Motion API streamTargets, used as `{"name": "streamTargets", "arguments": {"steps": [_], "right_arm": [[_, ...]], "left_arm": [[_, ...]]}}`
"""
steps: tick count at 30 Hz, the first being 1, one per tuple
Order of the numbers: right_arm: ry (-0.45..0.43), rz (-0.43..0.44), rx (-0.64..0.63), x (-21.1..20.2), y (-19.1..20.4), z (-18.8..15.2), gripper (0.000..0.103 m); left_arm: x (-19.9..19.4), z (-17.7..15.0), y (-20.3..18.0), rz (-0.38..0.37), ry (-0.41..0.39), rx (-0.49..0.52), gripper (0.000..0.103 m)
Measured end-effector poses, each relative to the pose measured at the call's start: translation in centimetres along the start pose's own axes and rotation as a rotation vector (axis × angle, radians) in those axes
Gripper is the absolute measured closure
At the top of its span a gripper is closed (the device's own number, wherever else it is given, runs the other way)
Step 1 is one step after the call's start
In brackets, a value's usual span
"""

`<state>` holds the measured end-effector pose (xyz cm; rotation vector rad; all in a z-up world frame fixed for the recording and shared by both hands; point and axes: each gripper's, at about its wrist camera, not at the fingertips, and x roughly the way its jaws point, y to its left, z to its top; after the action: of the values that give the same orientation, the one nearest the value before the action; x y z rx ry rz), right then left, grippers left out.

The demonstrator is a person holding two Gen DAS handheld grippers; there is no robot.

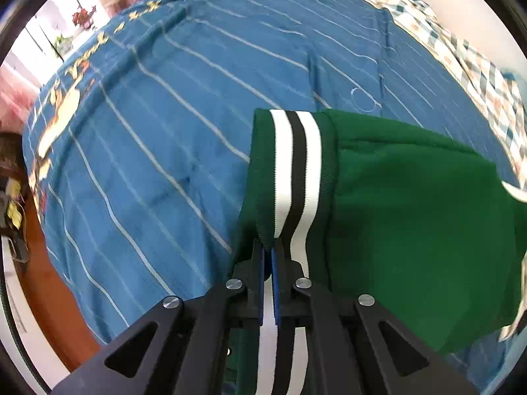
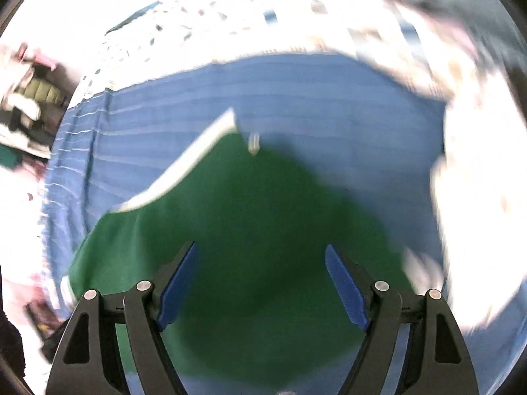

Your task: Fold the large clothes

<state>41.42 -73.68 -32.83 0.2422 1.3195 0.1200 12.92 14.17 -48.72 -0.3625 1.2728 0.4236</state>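
Observation:
A green garment (image 1: 411, 217) with a ribbed band striped white and black (image 1: 296, 171) lies on a blue striped bedsheet (image 1: 164, 131). My left gripper (image 1: 268, 247) is shut on the striped band, with the band running between its blue pads. In the right wrist view, which is blurred, the green garment (image 2: 257, 230) with a white trim edge (image 2: 184, 168) lies spread on the blue sheet (image 2: 329, 98). My right gripper (image 2: 262, 256) is open and empty above the green cloth.
A checked quilt (image 1: 461, 49) lies along the far right edge of the bed. The orange-brown floor (image 1: 52, 283) and the bed's left edge show at lower left. Pale patterned bedding (image 2: 477, 164) and clutter (image 2: 29, 108) surround the sheet in the right wrist view.

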Motion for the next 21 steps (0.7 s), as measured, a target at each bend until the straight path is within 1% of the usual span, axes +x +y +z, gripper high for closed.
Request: {"name": "streamTargets", "arguments": {"steps": [1,2,3,4,5,6,7,8,9,10,11,13,14,15,16,17,18,19,20,21], "right_arm": [[0.016,0.016,-0.05,1.5,0.4,1.8,0.022],[0.064,0.022,-0.077,3.4,0.6,3.5,0.022],[0.116,0.045,-0.075,5.1,0.7,4.7,0.023],[0.166,0.087,-0.068,6.7,0.6,5.7,0.051],[0.204,0.114,-0.063,8.2,0.8,6.6,0.089],[0.214,0.108,-0.06,8.8,0.9,7.2,0.089],[0.19,0.115,-0.043,9.1,1.0,7.9,0.09],[0.133,0.105,-0.001,8.8,0.8,8.9,0.091],[0.105,0.108,0.064,8.6,0.3,9.6,0.091],[0.096,0.108,0.115,8.9,-0.2,10.2,0.091],[0.108,0.099,0.147,9.6,-0.4,10.6,0.091],[0.152,0.039,0.08,10.8,0.9,10.7,0.09],[0.161,0.002,0.038,10.7,1.5,10.8,0.087],[0.158,-0.005,0.03,10.0,1.7,10.8,0.087],[0.144,0.003,0.036,9.1,1.7,10.8,0.083],[0.101,0.01,0.05,7.3,1.6,10.6,0.074],[0.065,-0.009,0.055,6.1,1.5,10.5,0.071],[0.003,-0.048,0.051,4.1,1.5,10.0,0.07],[-0.054,-0.061,0.043,2.5,1.6,9.4,0.07],[-0.079,-0.034,0.033,1.5,1.8,9.0,0.07]], "left_arm": [[0.2,0.1,0.0,0.0,0.004,-0.01,0.101],[0.5,0.4,0.2,0.001,0.004,-0.022,0.101],[0.6,0.4,0.2,0.002,0.003,-0.028,0.101],[0.7,0.6,0.1,0.005,0.002,-0.037,0.101],[0.8,0.6,0.6,0.007,0.001,-0.045,0.101],[0.9,0.7,0.7,0.009,0.001,-0.053,0.1],[1.1,0.8,0.8,0.011,0.001,-0.061,0.099],[1.5,1.1,0.7,0.004,0.004,-0.066,0.098],[1.7,1.3,0.8,-0.005,0.007,-0.069,0.097],[1.7,1.4,0.8,-0.005,0.008,-0.073,0.095],[1.4,1.4,1.0,0.006,0.002,-0.077,0.094],[0.7,1.7,1.2,0.006,-0.013,-0.102,0.094],[0.0,1.9,1.3,-0.001,-0.032,-0.112,0.094],[-0.9,2.2,1.4,-0.001,-0.058,-0.115,0.089],[-1.9,2.5,1.4,0.005,-0.087,-0.114,0.068],[-2.8,2.8,1.4,0.013,-0.111,-0.115,0.048],[-3.5,3.0,1.3,0.018,-0.13,-0.118,0.008],[-4.7,3.3,1.0,0.02,-0.172,-0.116,0.002],[-5.5,3.6,0.4,0.017,-0.196,-0.106,0.002],[-5.9,3.8,-0.3,0.016,-0.205,-0.094,0.002]]}}
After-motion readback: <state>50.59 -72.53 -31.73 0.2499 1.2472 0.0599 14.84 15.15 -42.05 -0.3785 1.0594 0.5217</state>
